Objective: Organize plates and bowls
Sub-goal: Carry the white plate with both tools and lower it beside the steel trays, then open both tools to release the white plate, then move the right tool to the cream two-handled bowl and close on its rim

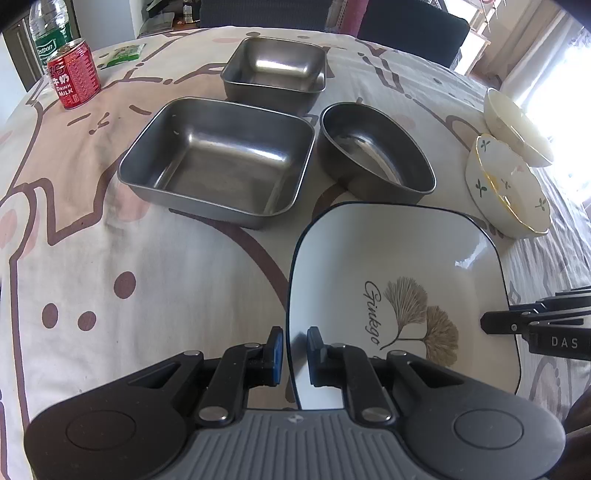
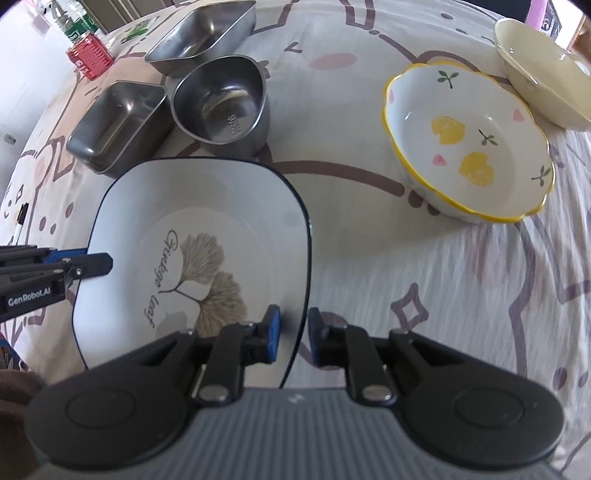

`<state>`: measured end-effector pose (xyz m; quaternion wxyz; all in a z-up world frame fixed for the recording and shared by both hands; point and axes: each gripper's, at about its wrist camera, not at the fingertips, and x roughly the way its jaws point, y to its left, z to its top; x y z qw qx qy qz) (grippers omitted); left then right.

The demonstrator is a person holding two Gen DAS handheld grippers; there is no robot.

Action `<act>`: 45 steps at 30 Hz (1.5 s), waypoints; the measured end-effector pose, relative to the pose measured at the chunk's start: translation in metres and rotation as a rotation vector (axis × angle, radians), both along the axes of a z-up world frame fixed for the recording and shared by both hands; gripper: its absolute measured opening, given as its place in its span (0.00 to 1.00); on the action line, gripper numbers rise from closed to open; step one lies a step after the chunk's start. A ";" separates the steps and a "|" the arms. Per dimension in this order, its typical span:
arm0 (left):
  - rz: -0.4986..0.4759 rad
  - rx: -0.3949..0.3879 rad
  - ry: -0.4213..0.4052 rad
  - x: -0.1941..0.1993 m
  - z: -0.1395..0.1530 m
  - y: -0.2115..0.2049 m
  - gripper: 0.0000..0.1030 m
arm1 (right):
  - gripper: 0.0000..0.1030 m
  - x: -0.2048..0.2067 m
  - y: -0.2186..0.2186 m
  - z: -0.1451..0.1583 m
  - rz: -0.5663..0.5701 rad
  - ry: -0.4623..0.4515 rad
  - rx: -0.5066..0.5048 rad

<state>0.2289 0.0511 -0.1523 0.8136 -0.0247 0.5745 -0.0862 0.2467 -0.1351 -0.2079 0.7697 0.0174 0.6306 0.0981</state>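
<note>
A white square plate with a dark rim and a ginkgo print point(image 1: 399, 266) point(image 2: 207, 221) is held at both sides. My left gripper point(image 1: 295, 356) straddles its left rim, with a small gap showing at each pad. My right gripper point(image 2: 293, 338) straddles its right rim the same way. Each gripper's fingers show at the plate's far edge in the other view. Beyond the plate stand a large square steel tray point(image 1: 218, 158), a smaller steel tray point(image 1: 275, 72) and a rounded steel bowl point(image 1: 373, 147) point(image 2: 221, 107). A flowered bowl with a yellow rim point(image 2: 469, 144) and a cream bowl point(image 2: 543, 70) sit to the right.
A red milk can point(image 1: 73, 75) and a clear bottle with a green label point(image 1: 46, 29) stand at the far left of the table. A patterned cloth point(image 1: 147, 277) covers the table. Dark chairs stand behind the far edge.
</note>
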 end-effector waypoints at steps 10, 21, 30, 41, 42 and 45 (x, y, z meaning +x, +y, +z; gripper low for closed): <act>-0.024 0.028 0.028 -0.009 0.001 -0.003 0.32 | 0.20 -0.006 0.001 0.004 0.006 -0.023 -0.005; -0.029 0.041 -0.017 -0.022 0.013 -0.004 0.89 | 0.56 -0.021 -0.007 0.015 0.022 -0.069 0.031; -0.016 0.031 -0.073 -0.018 0.028 -0.011 1.00 | 1.00 -0.029 -0.020 0.027 0.037 -0.181 0.041; -0.027 -0.095 -0.238 0.011 0.068 -0.057 1.00 | 1.00 -0.019 -0.075 0.071 -0.145 -0.387 0.077; -0.027 -0.100 -0.250 0.013 0.071 -0.063 1.00 | 1.00 -0.016 -0.083 0.074 -0.172 -0.409 0.071; -0.038 -0.095 -0.288 0.022 0.076 -0.082 1.00 | 1.00 -0.007 -0.107 0.078 -0.244 -0.457 0.053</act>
